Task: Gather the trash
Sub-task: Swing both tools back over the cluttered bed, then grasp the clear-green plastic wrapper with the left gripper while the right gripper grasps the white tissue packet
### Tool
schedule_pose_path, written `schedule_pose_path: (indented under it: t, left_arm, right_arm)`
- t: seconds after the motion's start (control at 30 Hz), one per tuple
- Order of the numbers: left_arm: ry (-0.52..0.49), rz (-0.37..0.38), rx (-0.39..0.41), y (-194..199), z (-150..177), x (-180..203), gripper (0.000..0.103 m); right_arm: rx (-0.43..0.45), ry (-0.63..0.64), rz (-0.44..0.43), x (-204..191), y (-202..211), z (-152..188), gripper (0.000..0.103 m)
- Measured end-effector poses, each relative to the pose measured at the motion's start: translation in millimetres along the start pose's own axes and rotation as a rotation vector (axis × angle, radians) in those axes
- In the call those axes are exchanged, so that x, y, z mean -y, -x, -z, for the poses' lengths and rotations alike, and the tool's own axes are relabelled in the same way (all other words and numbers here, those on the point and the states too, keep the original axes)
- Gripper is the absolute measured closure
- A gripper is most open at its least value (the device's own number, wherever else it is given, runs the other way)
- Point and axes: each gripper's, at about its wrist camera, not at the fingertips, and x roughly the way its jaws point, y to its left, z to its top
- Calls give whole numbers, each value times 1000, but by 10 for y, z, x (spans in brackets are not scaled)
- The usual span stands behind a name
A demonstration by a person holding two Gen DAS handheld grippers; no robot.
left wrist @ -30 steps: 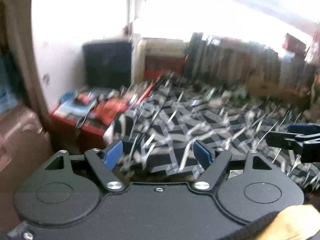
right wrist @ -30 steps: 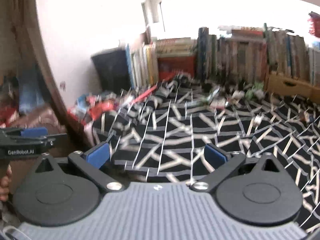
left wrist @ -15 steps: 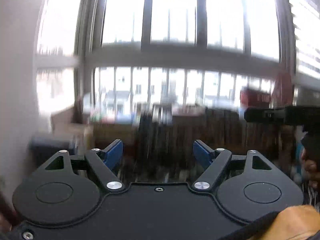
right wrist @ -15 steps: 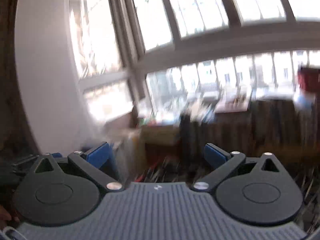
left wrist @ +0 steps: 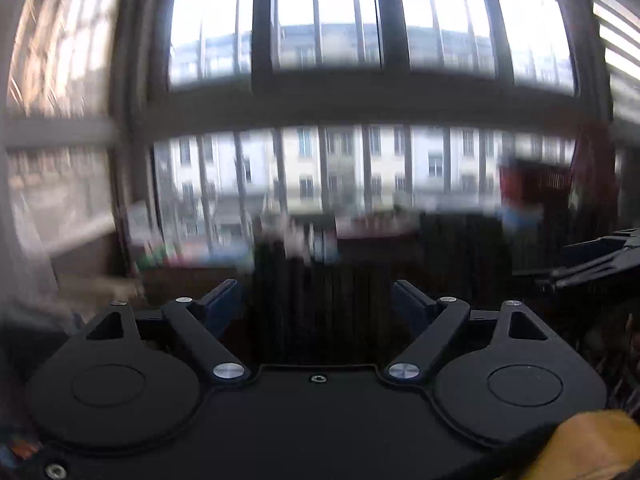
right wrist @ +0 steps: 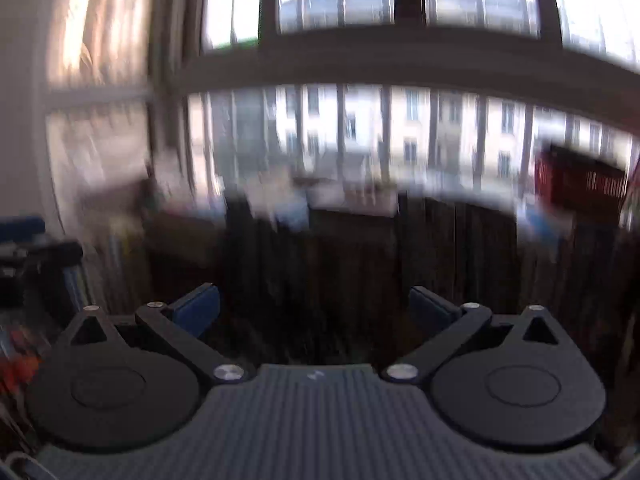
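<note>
Holding nothing: my left tool (left wrist: 318, 302) stands wide apart at the blue pads, with only dark blur between them. My right tool (right wrist: 314, 310) is spread the same way and is likewise bare. At the right edge of the left wrist view, my other tool shows side-on, near but apart from this one.

Item, middle ground: a dark row of upright books (right wrist: 452, 240), smeared by motion; I cannot tell one spine from another. A red box (right wrist: 580, 184) sits on top at the right.

Item, far: a barred window (left wrist: 320, 60) with pale buildings (left wrist: 360, 168) beyond.

Item, trash: none visible in either view. Both cameras point high, at glass and shelf, so I cannot tell where any piece lies.

Risks, as I judge them:
- Reaching down blind from this pitch could close a tool on bedding or a book instead of rubbish.
- The blur suggests fast swinging; the two tools could knock together.
- Glare from the window may hide small scraps once I tilt down.
</note>
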Motion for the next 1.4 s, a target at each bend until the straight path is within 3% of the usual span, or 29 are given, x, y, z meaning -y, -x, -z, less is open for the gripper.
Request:
schedule_pose_path:
  t: [0.07, 0.13, 0.2, 0.27, 0.33, 0.4, 0.63, 0.77, 0.93, 1.03, 1.1, 1.2, 1.27, 1.33, 1.4]
  left_arm:
    - [-7, 3, -79, -295, 347, 15, 21]
    - [-18, -5, -162, -642, 661, 47, 21]
    - [-25, -13, -240, -914, 1007, 55, 21]
    - [-31, -35, -328, -1209, 1320, 50, 21]
    - [-36, -67, -407, -1495, 1553, 16, 25]
    - [-51, -109, -460, -1712, 1705, -16, 25]
    - [-146, -66, -588, -2204, 2057, -166, 25]
    - [-129, -80, -660, -2309, 2059, -244, 26]
    - [-82, -61, -686, -2377, 2136, -352, 37]
    - [-94, -42, -685, -2364, 2131, -321, 56]
    - [-98, -37, -682, -2352, 2116, -282, 61]
    - [-125, -13, -664, -2351, 2062, -168, 56]
    - [-156, -1, -625, -2355, 2017, -72, 34]
    - [-184, 5, -594, -2390, 1987, 14, 32]
    - [-207, 10, -593, -2478, 1981, 84, 37]
  right_arm:
    - [-43, -18, 8, 63, -300, 369, 0]
    - [-27, -37, 85, 79, -531, 711, 0]
    - [-22, 31, 148, 4, -741, 1040, 0]
    - [-104, 101, 141, -54, -948, 1301, 0]
    - [-238, 74, 102, -51, -1195, 1511, 0]
    - [-297, -8, 77, -26, -1329, 1704, 0]
    - [-264, -165, 131, 138, -1559, 1953, 0]
    - [-274, -188, 145, 200, -1685, 2012, 5]
    - [-330, -144, 135, 149, -1797, 2037, 37]
    - [-338, -156, 126, 134, -1822, 2064, 49]
    - [-334, -153, 109, 110, -1817, 2062, 56]
    - [-335, -139, 101, 78, -1817, 2068, 58]
    - [-330, -136, 91, 73, -1812, 2080, 60]
    - [-325, -129, 73, 81, -1802, 2087, 66]
    - [-326, -115, 58, 89, -1800, 2086, 66]
